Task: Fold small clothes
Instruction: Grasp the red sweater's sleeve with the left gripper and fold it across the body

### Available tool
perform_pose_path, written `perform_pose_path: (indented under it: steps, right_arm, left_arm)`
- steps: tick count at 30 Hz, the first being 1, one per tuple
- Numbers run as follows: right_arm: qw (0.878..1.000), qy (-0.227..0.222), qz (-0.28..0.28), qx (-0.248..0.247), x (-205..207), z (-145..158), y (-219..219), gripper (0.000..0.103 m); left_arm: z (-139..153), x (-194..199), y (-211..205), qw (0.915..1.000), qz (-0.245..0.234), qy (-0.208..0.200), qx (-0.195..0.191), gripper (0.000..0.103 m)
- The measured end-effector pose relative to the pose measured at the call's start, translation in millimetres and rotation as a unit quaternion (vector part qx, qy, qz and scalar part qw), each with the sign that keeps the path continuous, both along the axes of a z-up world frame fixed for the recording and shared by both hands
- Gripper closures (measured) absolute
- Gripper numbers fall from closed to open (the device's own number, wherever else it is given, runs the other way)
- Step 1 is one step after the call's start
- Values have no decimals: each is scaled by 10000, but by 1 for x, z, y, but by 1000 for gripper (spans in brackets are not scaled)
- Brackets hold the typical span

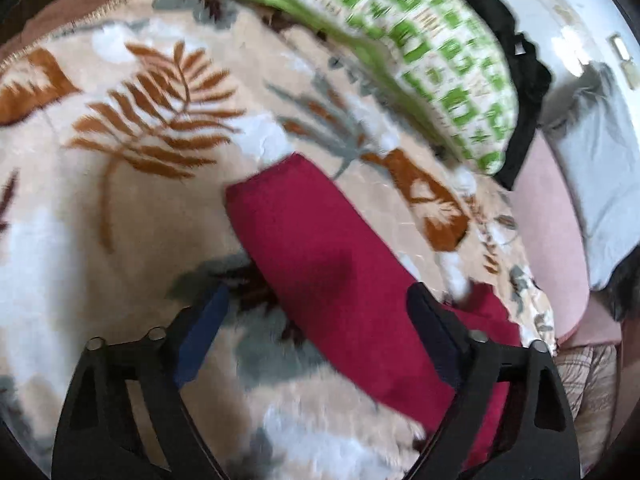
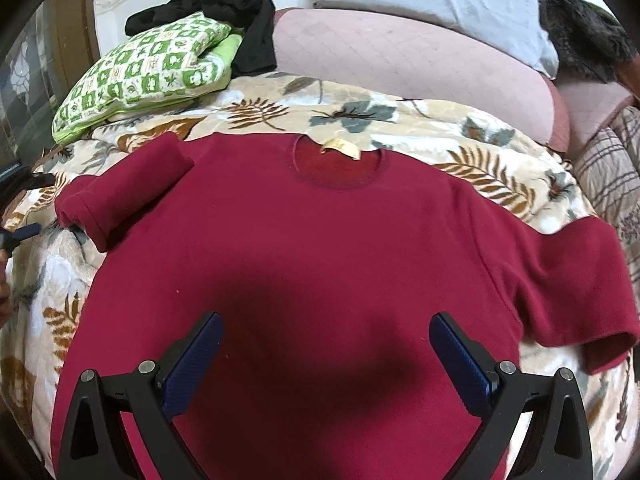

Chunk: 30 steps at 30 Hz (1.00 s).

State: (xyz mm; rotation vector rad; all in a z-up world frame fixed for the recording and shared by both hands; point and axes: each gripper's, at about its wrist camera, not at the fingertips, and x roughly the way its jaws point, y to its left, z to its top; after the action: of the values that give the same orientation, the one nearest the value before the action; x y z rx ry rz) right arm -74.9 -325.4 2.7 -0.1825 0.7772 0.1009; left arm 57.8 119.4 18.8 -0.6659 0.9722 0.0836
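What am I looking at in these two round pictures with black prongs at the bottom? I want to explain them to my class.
Each picture comes from a camera mounted on a hand-held gripper, looking along its two fingers. The left gripper faces one sleeve of a dark red sweater; the right gripper hovers above its body. Both are open and hold nothing. The sweater lies flat on a leaf-patterned blanket, with one sleeve already folded inward. Behind it are a green checked pillow and black clothing.

A green-checked pillow [image 2: 152, 68] and black garment [image 2: 240, 20] lie on the leaf-print blanket [image 2: 360, 120] beside a pink cushion [image 2: 400, 64].
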Motion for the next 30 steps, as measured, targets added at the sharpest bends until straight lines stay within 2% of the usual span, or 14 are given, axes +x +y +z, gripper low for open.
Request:
perform_pose_path:
  steps: [1, 3, 5, 6, 7, 9, 10, 11, 14, 20, 24, 30]
  right_arm:
    - [9994, 310, 24, -182, 2, -8, -2, 1]
    - [9991, 399, 79, -99, 8, -9, 1, 1]
    - [9993, 337, 133, -29, 10, -7, 2, 2]
    - [9997, 141, 174, 92, 12, -2, 4, 2]
    - [9996, 137, 195, 144, 14, -1, 4, 4]
    - [9993, 120, 258, 232, 17, 0, 5, 10]
    - [9990, 117, 289, 311, 18, 2, 5, 15]
    - [9988, 151, 332, 323, 19, 3, 6, 21]
    - [9978, 169, 463, 448, 18, 7, 8, 30]
    - [9970, 242, 557, 469, 11, 15, 11, 33]
    - [9969, 254, 549, 495, 6, 24, 8, 33]
    - [9972, 169, 454, 570, -1, 39, -8, 33]
  left_arm:
    - [-3, 5, -1, 9999, 62, -45, 127, 20]
    - [0, 9, -4, 9992, 60, -246, 309, 22]
    - [-1, 17, -11, 9987, -78, -222, 456, 38]
    - [-2, 20, -14, 9982, -88, -199, 553, 41]
    - [-3, 20, -17, 9974, -87, -204, 684, 47]
    - [-5, 21, -18, 9964, -75, -192, 821, 59]
    - [-6, 19, -17, 9957, -67, -182, 905, 68]
    - [-7, 18, -16, 9957, -67, -177, 902, 76]
    - [-6, 18, -11, 9969, -145, -186, 747, 87]
    - [19, 8, -27, 9928, -403, -473, 1020, 93]
    - [50, -3, -44, 9877, -619, -831, 1175, 93]
    - [94, -13, -74, 9821, -940, -1268, 1028, 93]
